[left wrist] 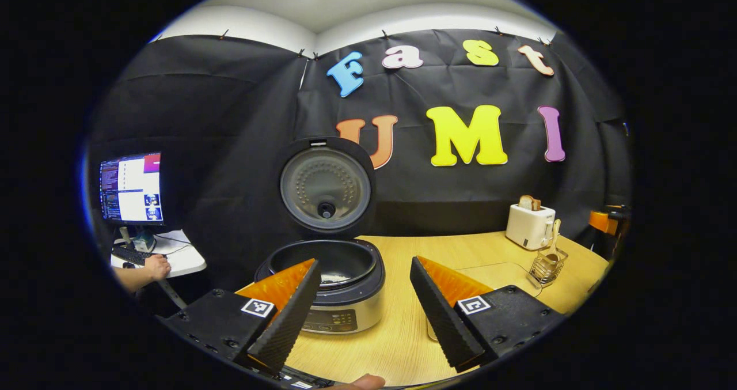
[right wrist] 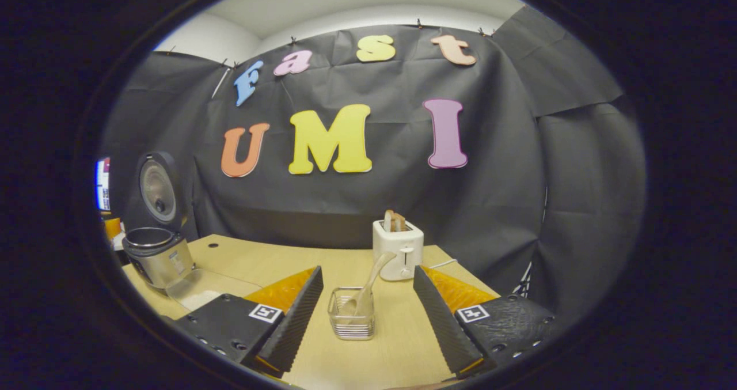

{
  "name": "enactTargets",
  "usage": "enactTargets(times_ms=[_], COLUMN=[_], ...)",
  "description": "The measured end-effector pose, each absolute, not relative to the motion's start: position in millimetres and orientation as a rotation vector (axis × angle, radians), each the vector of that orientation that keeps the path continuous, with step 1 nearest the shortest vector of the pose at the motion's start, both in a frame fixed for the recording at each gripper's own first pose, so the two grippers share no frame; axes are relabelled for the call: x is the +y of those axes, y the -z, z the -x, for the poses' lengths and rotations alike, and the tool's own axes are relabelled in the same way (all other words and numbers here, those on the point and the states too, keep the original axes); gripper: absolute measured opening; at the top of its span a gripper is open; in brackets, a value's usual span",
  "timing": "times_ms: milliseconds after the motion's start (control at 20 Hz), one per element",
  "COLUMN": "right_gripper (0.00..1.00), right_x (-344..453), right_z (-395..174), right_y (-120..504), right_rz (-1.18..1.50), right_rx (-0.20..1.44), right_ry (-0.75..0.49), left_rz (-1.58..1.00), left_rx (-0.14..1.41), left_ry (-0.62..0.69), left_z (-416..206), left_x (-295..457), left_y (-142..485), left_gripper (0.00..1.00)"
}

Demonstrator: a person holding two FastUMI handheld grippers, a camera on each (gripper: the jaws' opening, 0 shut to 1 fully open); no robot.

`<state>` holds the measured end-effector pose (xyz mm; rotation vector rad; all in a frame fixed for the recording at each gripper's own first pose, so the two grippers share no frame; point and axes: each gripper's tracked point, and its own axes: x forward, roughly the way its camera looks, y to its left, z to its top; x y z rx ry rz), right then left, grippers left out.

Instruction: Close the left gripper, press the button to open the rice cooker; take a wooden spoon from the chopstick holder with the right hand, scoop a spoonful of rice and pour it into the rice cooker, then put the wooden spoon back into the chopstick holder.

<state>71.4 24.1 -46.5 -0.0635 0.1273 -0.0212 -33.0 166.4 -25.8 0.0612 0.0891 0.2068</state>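
Note:
The rice cooker (left wrist: 339, 289) stands on the wooden table with its round lid (left wrist: 326, 189) swung up; a little white rice shows in its dark pot. My left gripper (left wrist: 363, 312) is open just in front of it, nothing between its fingers. In the right gripper view the cooker (right wrist: 155, 257) sits far left, lid up. The wire chopstick holder (right wrist: 351, 321) stands between my open right gripper's (right wrist: 368, 321) fingers, a short way ahead, with the wooden spoon (right wrist: 371, 283) leaning in it. The holder (left wrist: 547, 266) and spoon (left wrist: 555, 234) also appear at the right in the left gripper view.
A white toaster (right wrist: 398, 250) with bread stands behind the holder; the toaster (left wrist: 530, 224) also appears at the table's far right. A clear container with rice (right wrist: 198, 292) lies beside the cooker. At far left a monitor (left wrist: 131, 187), keyboard and a person's hand (left wrist: 155, 266) are at a side desk.

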Motion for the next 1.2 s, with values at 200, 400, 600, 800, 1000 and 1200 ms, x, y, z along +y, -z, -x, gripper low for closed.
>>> enactTargets(times_ms=[200,400,600,800,1000,1200], right_gripper=[0.94,0.96,0.94,0.93,0.86,0.69], right_x=[21,20,24,14,18,28], right_z=[-116,-154,-185,-210,-232,-246], right_y=[65,83,112,129,144,163], right_rz=[0.061,0.021,-0.065,-0.106,-0.112,-0.133], right_rx=[0.209,0.298,0.435,0.527,0.594,0.642], right_ry=[0.064,0.069,0.05,0.078,0.104,0.099], left_rz=[-0.112,-0.107,-0.098,-0.074,-0.053,-0.065], left_rx=[0.072,0.048,0.037,0.018,0.037,0.036], left_ry=[-0.192,-0.192,-0.188,-0.178,-0.141,-0.122], left_z=[39,45,52,54,56,56], left_x=[165,166,169,170,168,167], left_y=[19,10,5,0,4,4], left_gripper=[0.99,0.99,0.99,0.99,0.99,0.99])
